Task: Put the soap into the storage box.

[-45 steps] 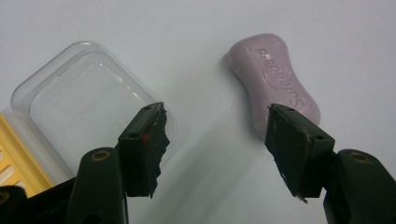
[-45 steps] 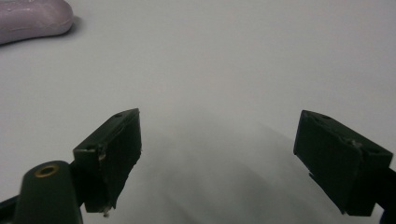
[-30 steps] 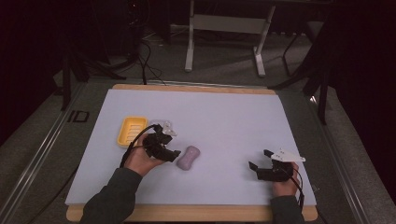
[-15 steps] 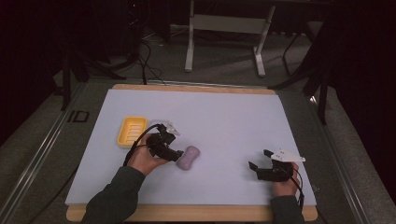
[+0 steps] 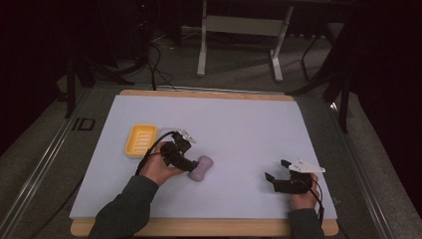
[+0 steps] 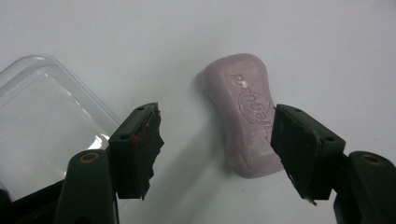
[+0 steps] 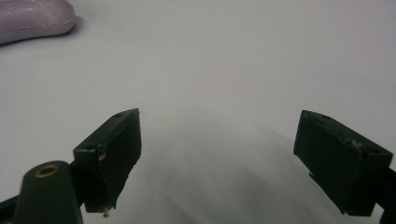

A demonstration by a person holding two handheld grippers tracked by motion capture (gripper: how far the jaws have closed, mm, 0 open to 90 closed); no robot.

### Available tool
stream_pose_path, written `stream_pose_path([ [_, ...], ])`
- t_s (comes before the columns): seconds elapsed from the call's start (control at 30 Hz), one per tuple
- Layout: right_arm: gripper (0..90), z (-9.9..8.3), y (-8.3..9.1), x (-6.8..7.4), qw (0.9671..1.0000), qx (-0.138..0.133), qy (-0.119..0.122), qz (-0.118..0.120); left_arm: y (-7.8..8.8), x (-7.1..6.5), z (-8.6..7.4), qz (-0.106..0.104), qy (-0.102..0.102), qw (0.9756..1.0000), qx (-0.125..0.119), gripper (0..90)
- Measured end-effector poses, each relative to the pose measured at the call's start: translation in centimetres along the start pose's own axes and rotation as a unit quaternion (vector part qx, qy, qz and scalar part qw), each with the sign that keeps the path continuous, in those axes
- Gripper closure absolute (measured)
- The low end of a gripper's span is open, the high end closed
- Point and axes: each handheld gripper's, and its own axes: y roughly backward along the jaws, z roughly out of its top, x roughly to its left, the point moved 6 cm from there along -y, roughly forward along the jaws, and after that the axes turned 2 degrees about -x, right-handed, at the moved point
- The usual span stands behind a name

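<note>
Your left tool had its jaws spread wide over the worktop, gripping nothing. The purple soap bar lay flat just ahead of it, between the jaws but closer to the right-hand one, maybe touching, hard to say. A clear plastic lid sat off behind its left-hand jaw, with the yellow soap dish near that tool too. Your right tool was also open and empty over bare worktop, well apart from the soap.
</note>
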Motion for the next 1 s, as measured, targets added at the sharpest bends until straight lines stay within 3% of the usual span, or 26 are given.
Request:
stream_pose_path([
  [0.07,14.7,0.0,0.0,0.0,1.0000,0.000,0.000,0.000,-0.2,-0.1,0.0,0.010,-0.002,0.9999,0.004,27.2],
  [0.3,14.7,0.0,0.0,0.0,1.0000,0.000,0.001,0.001,-0.7,-0.1,0.2,0.012,0.005,0.9999,0.009,24.1],
  [0.73,14.7,0.0,0.0,0.1,1.0000,0.002,0.006,0.002,-1.0,-0.1,1.0,0.008,0.014,0.9997,0.017,16.5],
  [1.0,14.7,0.0,0.0,0.1,1.0000,0.003,0.006,0.002,-2.0,-0.8,1.3,0.007,0.017,0.9994,0.031,12.3],
])
